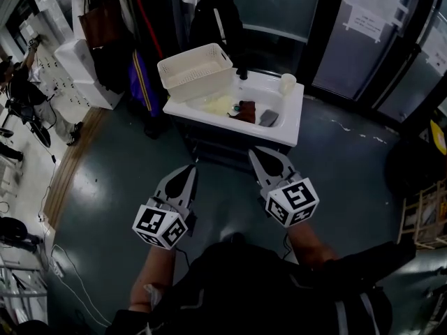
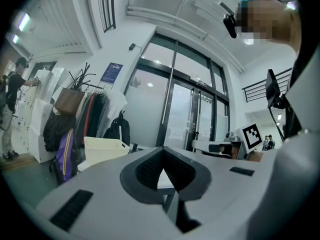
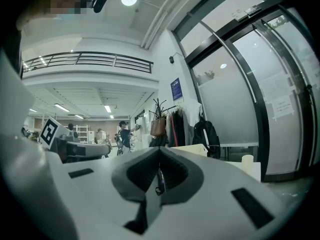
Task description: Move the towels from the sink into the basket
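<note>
A white sink (image 1: pixel 292 107) stands ahead on a dark cabinet. In its basin lie a pale yellow towel (image 1: pixel 218 105), a dark red-brown towel (image 1: pixel 246 112) and a grey towel (image 1: pixel 269 118). A cream slotted basket (image 1: pixel 195 72) rests tilted on the sink's left end, and it also shows in the left gripper view (image 2: pixel 102 151). My left gripper (image 1: pixel 188 169) and right gripper (image 1: pixel 260 152) point level toward the sink from short of it. Both are shut, with nothing between the jaws, as the two gripper views confirm for the left gripper (image 2: pixel 162 168) and the right gripper (image 3: pixel 160 171).
A white cup (image 1: pixel 287 83) stands on the sink's back right corner. Coats and bags (image 1: pixel 126 33) hang behind the basket, glass doors (image 1: pixel 363 33) run along the back, a white cabinet (image 1: pixel 87 72) and a person (image 1: pixel 21 82) are at left, and a wooden rack (image 1: pixel 426 215) at right.
</note>
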### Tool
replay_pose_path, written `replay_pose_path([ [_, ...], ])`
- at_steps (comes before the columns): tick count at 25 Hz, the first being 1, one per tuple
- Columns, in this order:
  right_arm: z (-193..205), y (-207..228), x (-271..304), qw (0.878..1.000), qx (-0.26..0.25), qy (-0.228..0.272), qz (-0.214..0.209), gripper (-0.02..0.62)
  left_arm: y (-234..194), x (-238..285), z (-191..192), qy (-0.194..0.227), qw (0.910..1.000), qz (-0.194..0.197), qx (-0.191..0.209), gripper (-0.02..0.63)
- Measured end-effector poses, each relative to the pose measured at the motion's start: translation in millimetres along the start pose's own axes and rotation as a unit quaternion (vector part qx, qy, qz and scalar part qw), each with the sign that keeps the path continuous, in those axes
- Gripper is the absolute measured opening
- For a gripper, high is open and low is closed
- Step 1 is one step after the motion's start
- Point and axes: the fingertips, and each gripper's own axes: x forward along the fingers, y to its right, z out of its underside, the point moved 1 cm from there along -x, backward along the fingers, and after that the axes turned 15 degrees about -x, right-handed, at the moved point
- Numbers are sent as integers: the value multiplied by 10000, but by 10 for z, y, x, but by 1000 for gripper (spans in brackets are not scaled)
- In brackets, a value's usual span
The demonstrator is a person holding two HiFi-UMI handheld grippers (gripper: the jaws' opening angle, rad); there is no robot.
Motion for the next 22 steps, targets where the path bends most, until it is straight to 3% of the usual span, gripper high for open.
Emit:
replay_pose_path([
  [8,120,339,136,9998,-137,3,-115,8,-88,403,69,-124,9997,-204,-28,3],
  [17,279,547,359,9998,63,-70,-146,8,-248,651,33,-235,9993,-300,35,3],
  [22,324,602,578,9999,28,-113,-60,8,-478,754,-74,-108,9989,-457,95,3],
])
